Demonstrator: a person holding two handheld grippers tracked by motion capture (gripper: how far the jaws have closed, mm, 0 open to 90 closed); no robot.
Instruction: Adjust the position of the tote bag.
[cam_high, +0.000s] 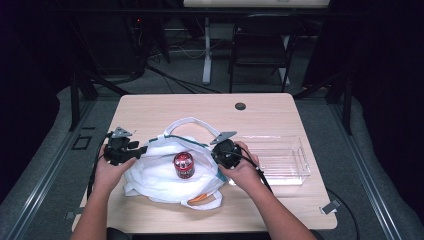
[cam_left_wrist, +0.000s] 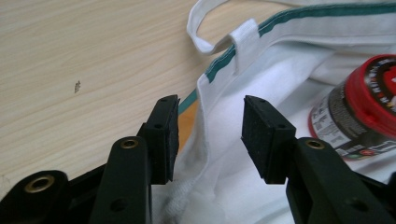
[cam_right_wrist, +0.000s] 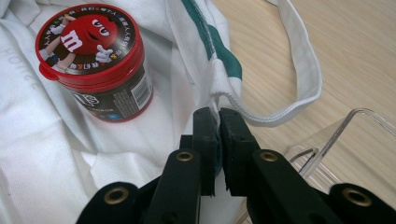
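High view: bag (cam_high: 165, 175) mid-table, can (cam_high: 184, 165) on it; tray (cam_high: 280, 160) to the right.
Left gripper view: left gripper (cam_left_wrist: 210, 130) wide, hem between, unpinched; close squarely on the hem.
Right gripper view: right gripper (cam_right_wrist: 218, 135) pinching hem; hold firm.

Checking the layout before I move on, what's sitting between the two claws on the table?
In the high view, the white bag spreads between the left claw and right claw, with the red-lidded candy jar standing on it.
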